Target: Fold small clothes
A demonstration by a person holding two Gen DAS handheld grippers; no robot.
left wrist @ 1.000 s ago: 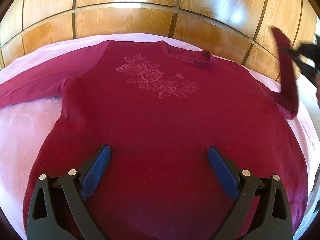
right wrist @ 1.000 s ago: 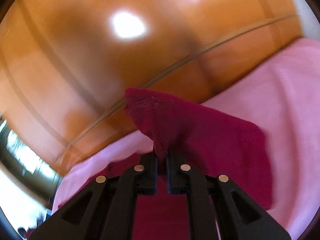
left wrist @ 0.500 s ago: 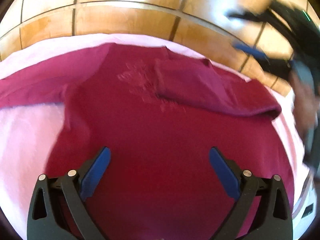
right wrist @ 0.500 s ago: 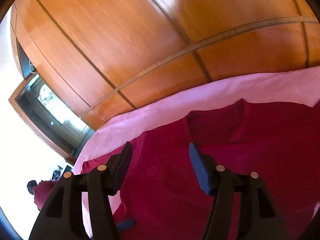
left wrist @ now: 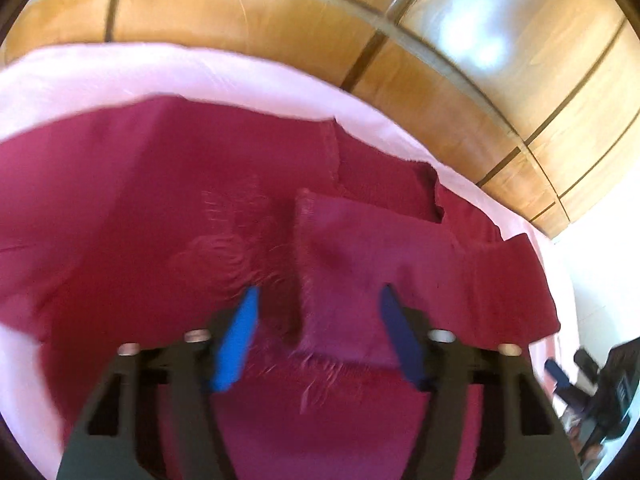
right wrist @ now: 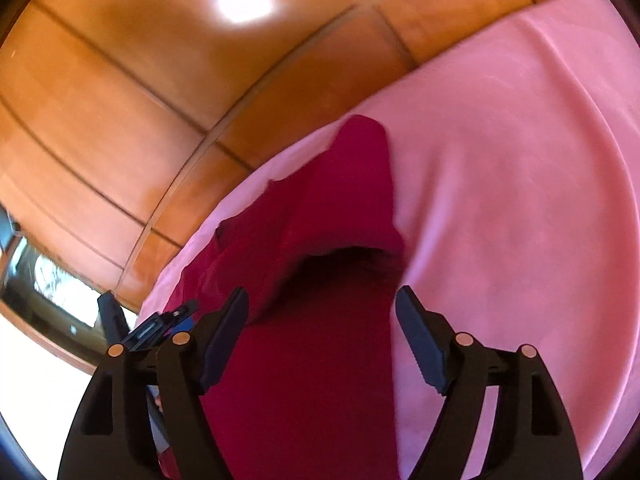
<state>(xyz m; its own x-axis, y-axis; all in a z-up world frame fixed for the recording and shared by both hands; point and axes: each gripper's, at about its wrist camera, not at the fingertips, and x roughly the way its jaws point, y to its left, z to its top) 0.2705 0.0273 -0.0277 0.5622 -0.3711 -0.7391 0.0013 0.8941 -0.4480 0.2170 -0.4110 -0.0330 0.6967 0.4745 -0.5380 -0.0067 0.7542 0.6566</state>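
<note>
A maroon sweater [left wrist: 160, 240] with a rose pattern lies flat on a pink sheet [left wrist: 240, 76]. One sleeve [left wrist: 380, 248] is folded across its chest, cuff end toward me. My left gripper [left wrist: 318, 320] hovers low over that cuff. Its jaws are closing, with the cuff edge between the blue pads [left wrist: 236, 340] and a gap on each side. In the right wrist view my right gripper [right wrist: 322, 312] is opening above the sweater's folded shoulder [right wrist: 312, 380] and holds nothing.
A glossy wooden panelled wall [left wrist: 280, 12] rises just behind the bed. Bare pink sheet [right wrist: 520, 160] spreads to the right of the sweater in the right wrist view. A window or screen [right wrist: 48, 280] shows at the far left.
The right gripper let go of the sleeve, which now lies folded over the chest, then opened and sank. The left gripper moved in over the cuff and its jaws narrowed.
</note>
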